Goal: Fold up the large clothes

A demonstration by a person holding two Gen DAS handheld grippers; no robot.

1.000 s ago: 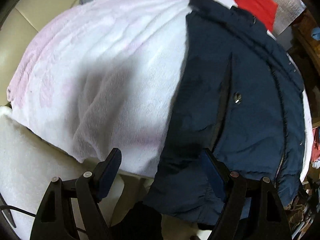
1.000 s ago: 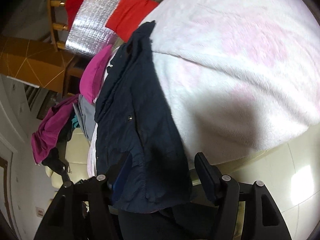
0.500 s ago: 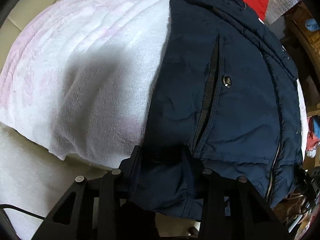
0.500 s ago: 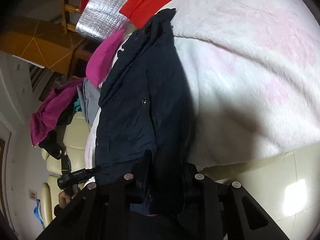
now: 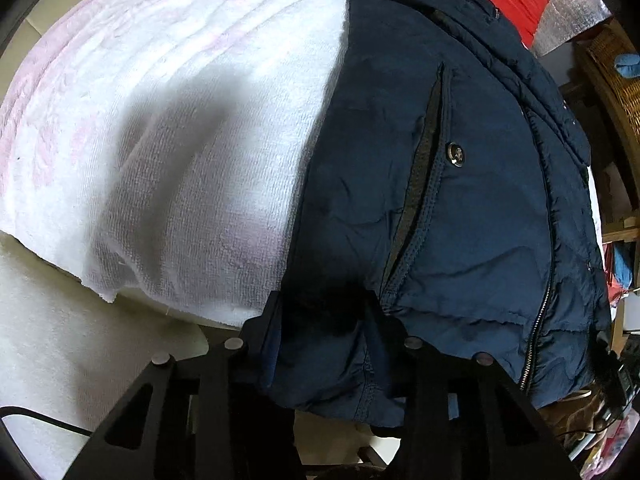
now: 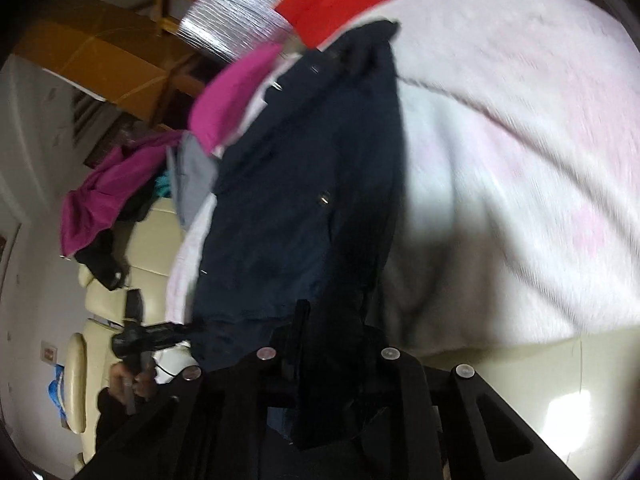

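Lengthwise, jacket [image 5: 460, 200] collar away

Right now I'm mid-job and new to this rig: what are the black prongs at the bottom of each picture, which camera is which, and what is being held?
No robot here: a person holds one two-finger tool in each hand, with a fisheye camera on each that looks forward along the fingers. The black prongs are those fingers.

In the left wrist view, the left tool is shut on the near hem of a navy jacket. In the right wrist view, which is blurred, the right tool is shut on another part of the jacket's near edge.

The jacket lies spread on a white and pink towel that covers the surface. Beyond it are a magenta garment, a red cloth and cream cushions.
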